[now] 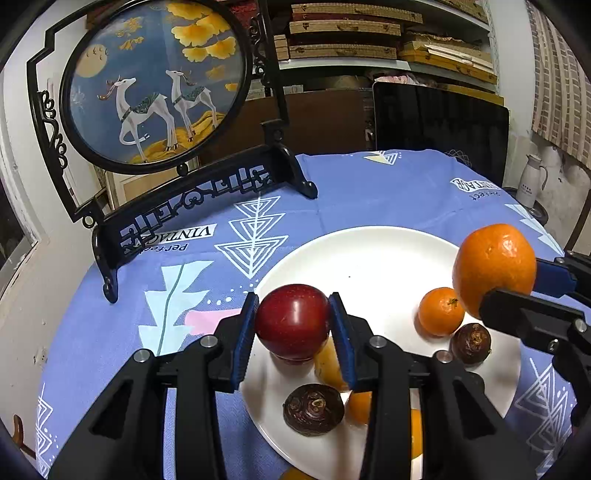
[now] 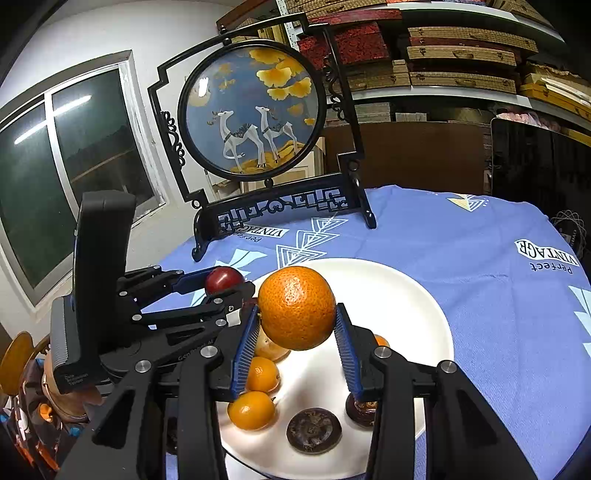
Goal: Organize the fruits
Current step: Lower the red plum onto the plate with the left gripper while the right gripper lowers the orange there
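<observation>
My left gripper point(image 1: 293, 325) is shut on a red apple point(image 1: 291, 325), held just above the left part of a white plate point(image 1: 369, 258). My right gripper point(image 2: 297, 325) is shut on a large orange point(image 2: 296, 308), held above the plate point(image 2: 413, 314). The orange point(image 1: 495, 267) and the right gripper point(image 1: 517, 291) also show in the left wrist view. The apple point(image 2: 223, 278) and the left gripper point(image 2: 221, 288) show in the right wrist view. On the plate lie small tangerines point(image 1: 440, 312) point(image 2: 252, 410), dark water chestnuts point(image 1: 313, 409) point(image 2: 314, 430) and a yellowish fruit point(image 1: 328, 365).
The plate sits on a round table with a blue printed cloth point(image 1: 369, 192). A black-framed round deer screen point(image 1: 159, 81) stands at the table's far left. A dark monitor point(image 1: 439, 122) and shelves of boxes point(image 1: 354, 33) are behind. A window point(image 2: 55, 166) is on the left.
</observation>
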`<state>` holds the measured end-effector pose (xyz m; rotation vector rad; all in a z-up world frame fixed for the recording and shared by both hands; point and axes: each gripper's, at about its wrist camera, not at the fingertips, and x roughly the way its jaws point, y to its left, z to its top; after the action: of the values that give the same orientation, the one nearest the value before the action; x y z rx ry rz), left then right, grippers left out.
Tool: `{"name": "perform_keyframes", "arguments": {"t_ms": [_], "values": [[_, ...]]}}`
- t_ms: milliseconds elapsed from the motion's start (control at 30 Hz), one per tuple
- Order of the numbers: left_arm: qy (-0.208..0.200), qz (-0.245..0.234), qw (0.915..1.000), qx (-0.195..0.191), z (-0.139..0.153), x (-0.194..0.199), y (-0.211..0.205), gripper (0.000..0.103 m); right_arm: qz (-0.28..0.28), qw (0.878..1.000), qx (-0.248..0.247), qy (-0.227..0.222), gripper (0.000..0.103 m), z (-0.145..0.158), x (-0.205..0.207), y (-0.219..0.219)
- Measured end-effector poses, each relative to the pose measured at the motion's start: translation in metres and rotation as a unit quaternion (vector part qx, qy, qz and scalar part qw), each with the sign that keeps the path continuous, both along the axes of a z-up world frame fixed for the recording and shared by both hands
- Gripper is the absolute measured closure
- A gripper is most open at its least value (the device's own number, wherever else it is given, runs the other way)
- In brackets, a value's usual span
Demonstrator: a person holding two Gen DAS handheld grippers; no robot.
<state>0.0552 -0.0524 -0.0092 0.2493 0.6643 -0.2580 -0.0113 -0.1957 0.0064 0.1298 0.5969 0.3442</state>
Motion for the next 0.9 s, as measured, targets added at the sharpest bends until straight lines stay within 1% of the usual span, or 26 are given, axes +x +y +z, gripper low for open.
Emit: {"name": "perform_keyframes", "arguments": {"t_ms": [200,300,467,500,567,700,833,900], "values": [[-0.005,0.001,1.0000,0.002,0.001,-0.002,-0.001,0.064,-0.003,1.000,-0.008,0.001,0.061,-0.002,0.001,0.003],[-0.011,0.001,0.9999,-0.002,0.002,-0.002,-0.001,0.064,-0.012,1.000,-0.013,0.004,0.061,-0.006,0.005,0.003],[-0.008,0.000,1.0000,0.000,0.000,-0.001,-0.002,0.064,-0.023,0.999,-0.018,0.012,0.061,-0.015,0.010,0.003],[-0.006,-0.001,1.0000,0.000,0.000,-0.001,-0.001,0.063,-0.028,0.999,-0.017,0.006,0.051,-0.016,0.009,0.002],[-0.009,0.001,1.0000,0.000,0.001,-0.001,-0.001,0.057,-0.049,0.999,-0.020,-0.009,0.036,-0.014,0.006,-0.002],[-0.009,0.000,1.0000,-0.001,0.001,-0.002,-0.001,0.055,-0.052,0.998,-0.015,-0.011,0.036,-0.012,0.007,-0.006],[-0.011,0.000,0.9999,0.004,0.000,-0.002,-0.001,0.049,-0.048,0.999,-0.018,-0.002,0.036,-0.015,0.008,-0.004],[-0.010,0.002,0.9999,0.003,0.000,-0.002,-0.001,0.047,-0.045,0.999,-0.019,0.001,0.036,-0.017,0.009,-0.003]]}}
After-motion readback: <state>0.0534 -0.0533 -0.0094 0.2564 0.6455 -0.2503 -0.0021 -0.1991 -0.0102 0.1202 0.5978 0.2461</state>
